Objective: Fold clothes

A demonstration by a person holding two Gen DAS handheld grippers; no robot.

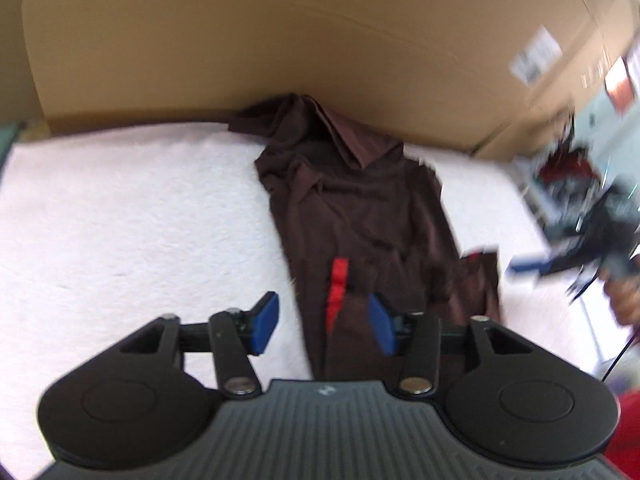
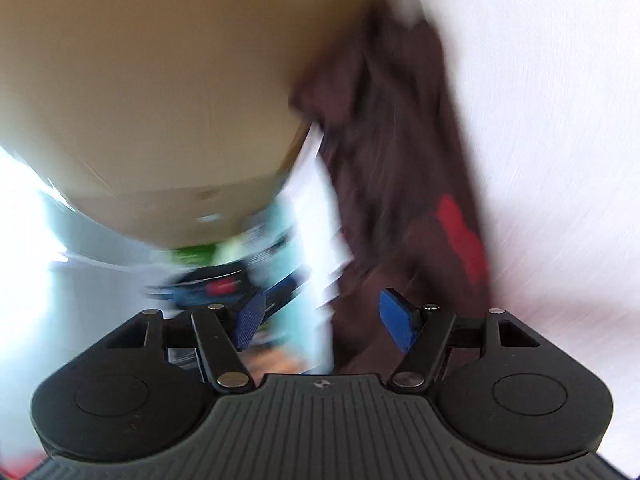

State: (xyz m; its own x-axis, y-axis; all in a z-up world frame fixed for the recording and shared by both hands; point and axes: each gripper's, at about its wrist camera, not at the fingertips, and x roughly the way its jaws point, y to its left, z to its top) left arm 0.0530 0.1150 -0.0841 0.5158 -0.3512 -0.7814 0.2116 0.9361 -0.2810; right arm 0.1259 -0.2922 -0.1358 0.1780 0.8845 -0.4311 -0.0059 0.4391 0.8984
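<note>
The left wrist view is sharp: a dark brown garment [image 1: 352, 216] with a red patch [image 1: 338, 292] lies in a long strip mid-frame on a white fleecy cover [image 1: 132, 220], its far end bunched against a cardboard box [image 1: 280, 40]. The left gripper [image 1: 324, 324] stands spread, empty. At right, blurred, is the right gripper [image 1: 532, 268]. The right wrist view, smeared, shows that gripper [image 2: 320, 318] spread, pinching nothing.

Black gripper [image 1: 323, 325], blue pads [image 1: 265, 323]

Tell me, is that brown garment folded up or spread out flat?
Partly folded: the brown garment lies as a long narrow strip on the white cloth, rumpled at its far end.
</note>
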